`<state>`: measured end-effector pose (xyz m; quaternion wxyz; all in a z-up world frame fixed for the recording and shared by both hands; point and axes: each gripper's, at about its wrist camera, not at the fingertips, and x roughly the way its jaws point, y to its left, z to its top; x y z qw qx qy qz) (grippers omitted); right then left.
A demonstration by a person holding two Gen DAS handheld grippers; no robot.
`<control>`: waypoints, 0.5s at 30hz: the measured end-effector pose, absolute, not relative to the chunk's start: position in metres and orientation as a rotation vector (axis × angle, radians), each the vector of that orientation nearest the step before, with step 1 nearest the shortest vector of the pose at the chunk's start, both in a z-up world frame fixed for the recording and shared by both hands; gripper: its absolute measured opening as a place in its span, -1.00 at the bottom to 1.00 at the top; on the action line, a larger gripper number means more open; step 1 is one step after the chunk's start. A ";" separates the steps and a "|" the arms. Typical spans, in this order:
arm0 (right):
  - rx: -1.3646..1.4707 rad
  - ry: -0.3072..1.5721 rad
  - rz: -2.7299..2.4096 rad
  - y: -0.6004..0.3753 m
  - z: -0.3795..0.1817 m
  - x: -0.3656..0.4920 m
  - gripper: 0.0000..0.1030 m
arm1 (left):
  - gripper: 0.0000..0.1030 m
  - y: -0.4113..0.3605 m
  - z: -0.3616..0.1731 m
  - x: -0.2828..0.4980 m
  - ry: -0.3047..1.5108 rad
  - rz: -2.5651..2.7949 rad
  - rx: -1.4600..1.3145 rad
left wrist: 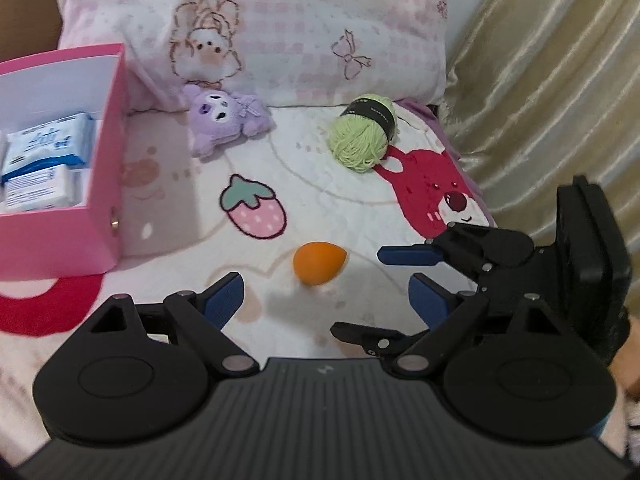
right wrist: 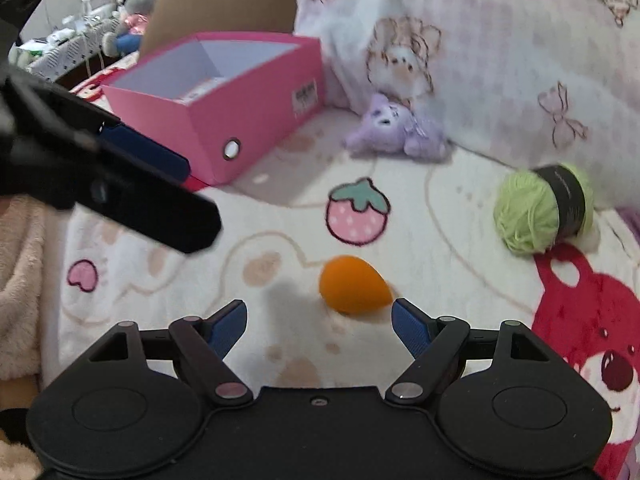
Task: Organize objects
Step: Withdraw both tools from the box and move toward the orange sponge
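On the bed, covered by a cartoon-print blanket (left wrist: pixel 340 184), three loose things lie apart from one another, which fits a tidy-up not yet begun on them: an orange sponge (left wrist: pixel 319 266) nearest, a purple plush toy (left wrist: pixel 226 122) against the pillow (left wrist: pixel 320 32), and a ball of green yarn (left wrist: pixel 362 134) off to the right of it. The pink box (left wrist: pixel 108 160) stands open at the left edge of the blanket, likely the place they are meant to go. Both tools are empty. The left hand-held gripper (left wrist: pixel 324 300) has its blue pads spread wide with nothing between them, the sponge lying just ahead. The right hand-held gripper (right wrist: pixel 318 326) is likewise spread, and its right pad sits just beside the sponge's pointed end; I cannot tell whether it touches. Judging by that, the sponge looks to be the first pick, and being soft and egg-shaped it may roll on the yielding blanket. The left wrist view looks down into the box and shows white and blue packets (left wrist: pixel 48 148) already inside; the right wrist view sees mainly its outer wall, a side label (right wrist: pixel 305 97), and a cluttered room beyond.
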<state>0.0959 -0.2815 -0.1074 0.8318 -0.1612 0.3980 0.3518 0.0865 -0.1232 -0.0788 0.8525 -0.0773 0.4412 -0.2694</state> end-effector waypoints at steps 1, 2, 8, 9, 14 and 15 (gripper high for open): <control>-0.333 0.841 0.737 -0.282 -0.108 0.098 0.61 | 0.73 -0.126 -0.084 0.088 0.927 -0.574 -0.159; -0.325 0.836 0.731 -0.284 -0.108 0.100 0.61 | 0.73 -0.129 -0.088 0.089 0.928 -0.579 -0.154; -0.294 0.867 0.761 -0.283 -0.115 0.109 0.60 | 0.64 -0.141 -0.110 0.095 0.891 -0.580 -0.123; -0.301 0.877 0.763 -0.281 -0.117 0.110 0.60 | 0.63 -0.143 -0.114 0.098 0.881 -0.578 -0.116; -0.327 0.915 0.744 -0.273 -0.129 0.120 0.60 | 0.57 -0.145 -0.136 0.108 0.878 -0.576 -0.166; -0.328 0.922 0.739 -0.273 -0.131 0.122 0.60 | 0.52 -0.144 -0.141 0.110 0.887 -0.578 -0.188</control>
